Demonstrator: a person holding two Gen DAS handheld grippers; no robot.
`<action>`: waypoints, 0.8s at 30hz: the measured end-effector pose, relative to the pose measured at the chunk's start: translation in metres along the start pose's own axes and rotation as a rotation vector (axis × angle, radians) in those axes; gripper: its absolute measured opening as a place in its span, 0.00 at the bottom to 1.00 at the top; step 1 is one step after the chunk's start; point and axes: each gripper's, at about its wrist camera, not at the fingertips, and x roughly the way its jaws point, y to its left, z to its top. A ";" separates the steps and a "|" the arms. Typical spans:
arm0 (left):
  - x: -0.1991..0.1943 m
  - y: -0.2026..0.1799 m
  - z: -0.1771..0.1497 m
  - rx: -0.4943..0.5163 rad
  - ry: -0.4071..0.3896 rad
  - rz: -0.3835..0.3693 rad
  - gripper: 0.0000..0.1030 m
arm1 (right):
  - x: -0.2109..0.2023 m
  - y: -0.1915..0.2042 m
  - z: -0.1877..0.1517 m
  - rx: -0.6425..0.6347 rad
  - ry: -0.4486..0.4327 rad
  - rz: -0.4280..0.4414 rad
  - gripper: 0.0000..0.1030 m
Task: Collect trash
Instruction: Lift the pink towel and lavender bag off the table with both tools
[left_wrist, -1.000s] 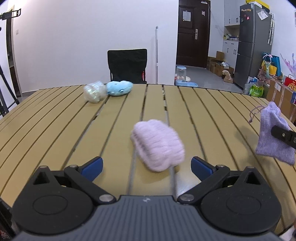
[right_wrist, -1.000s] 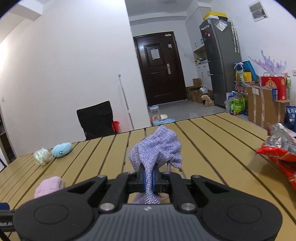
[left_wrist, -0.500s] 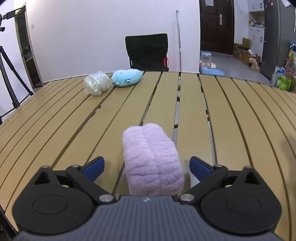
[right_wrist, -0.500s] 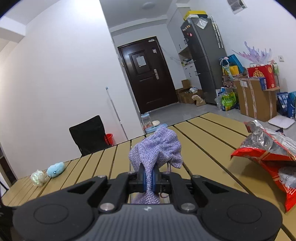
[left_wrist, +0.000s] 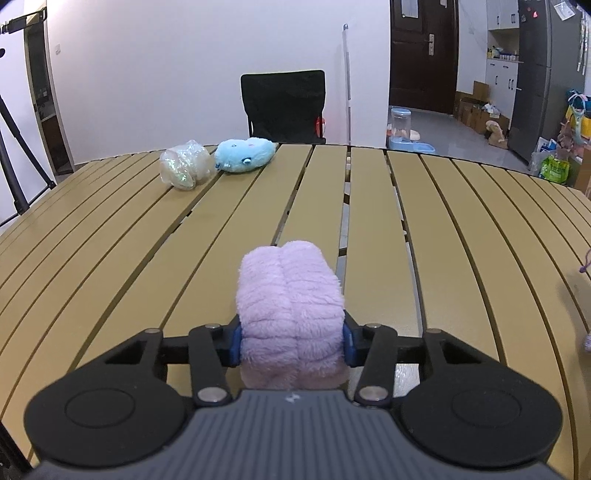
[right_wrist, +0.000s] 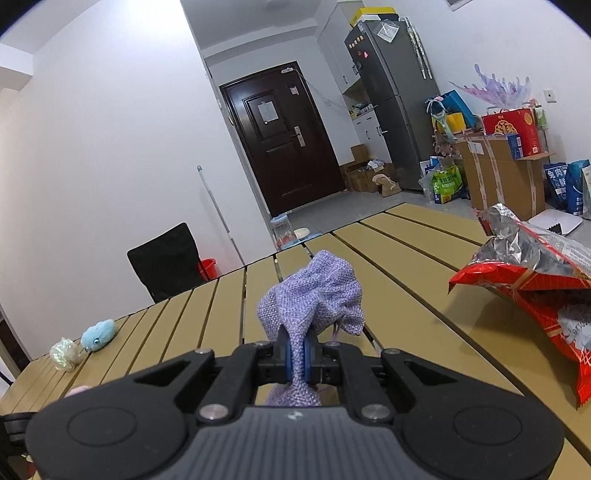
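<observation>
Left gripper (left_wrist: 291, 345) — pads pressed against a ribbed, fuzzy pink plush (left_wrist: 290, 314) on the slatted table (left_wrist: 388, 221). Right gripper (right_wrist: 297, 354) — pinching a woven lilac drawstring pouch (right_wrist: 317, 295); crinkled red foil bag (right_wrist: 535, 288) lies to its right.

A lived-in home: slatted table (left_wrist: 369, 206), entrance door (right_wrist: 284, 136), fridge (right_wrist: 391, 99), pet feeder (left_wrist: 402, 129), stacked boxes (right_wrist: 498, 173).

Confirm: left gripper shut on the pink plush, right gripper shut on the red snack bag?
Not quite. In the right wrist view the right gripper is shut on the purple cloth pouch; the red snack bag lies apart on the table. The left gripper is shut on the pink plush.
</observation>
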 end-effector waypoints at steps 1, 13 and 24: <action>-0.002 0.001 0.000 0.000 -0.003 -0.002 0.47 | 0.000 0.001 0.000 -0.001 0.001 0.005 0.06; -0.055 0.022 -0.007 0.026 -0.075 -0.045 0.47 | -0.022 0.016 -0.006 -0.052 0.002 0.063 0.06; -0.112 0.052 -0.023 0.026 -0.114 -0.079 0.47 | -0.067 0.038 -0.023 -0.066 -0.011 0.108 0.06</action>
